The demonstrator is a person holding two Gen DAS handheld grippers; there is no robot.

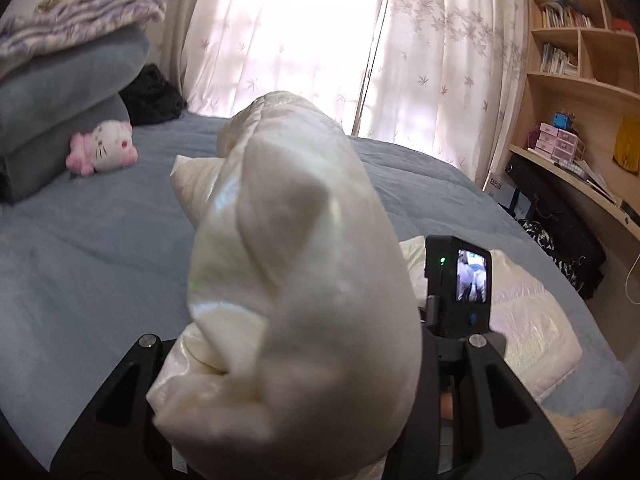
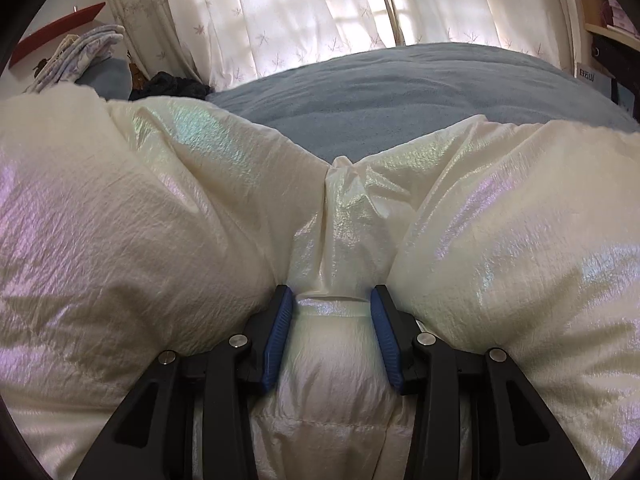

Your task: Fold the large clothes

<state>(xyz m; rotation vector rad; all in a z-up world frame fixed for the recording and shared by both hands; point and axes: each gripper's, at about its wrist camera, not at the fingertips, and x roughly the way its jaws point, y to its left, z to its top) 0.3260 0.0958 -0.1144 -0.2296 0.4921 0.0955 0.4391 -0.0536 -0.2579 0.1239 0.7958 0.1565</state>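
Observation:
A cream, shiny padded jacket (image 1: 296,240) lies on the blue bed. In the left wrist view a thick bunch of it stands up in front of the camera, raised off the bed. My left gripper (image 1: 296,364) is shut on this bunch, and the fabric hides its fingertips. Behind the bunch on the right shows the camera body of the right gripper (image 1: 460,284). In the right wrist view my right gripper (image 2: 331,300) is shut on a fold of the jacket (image 2: 120,220). Its blue pads (image 2: 278,340) press the fold from both sides, and padding bulges left and right.
The blue bedspread (image 1: 80,264) stretches far and left. Folded blankets (image 1: 60,80), a pink and white plush toy (image 1: 104,146) and a dark cloth (image 1: 154,96) sit at the far left. Curtains (image 1: 304,32) hang behind the bed. A shelf and desk (image 1: 576,92) stand at right.

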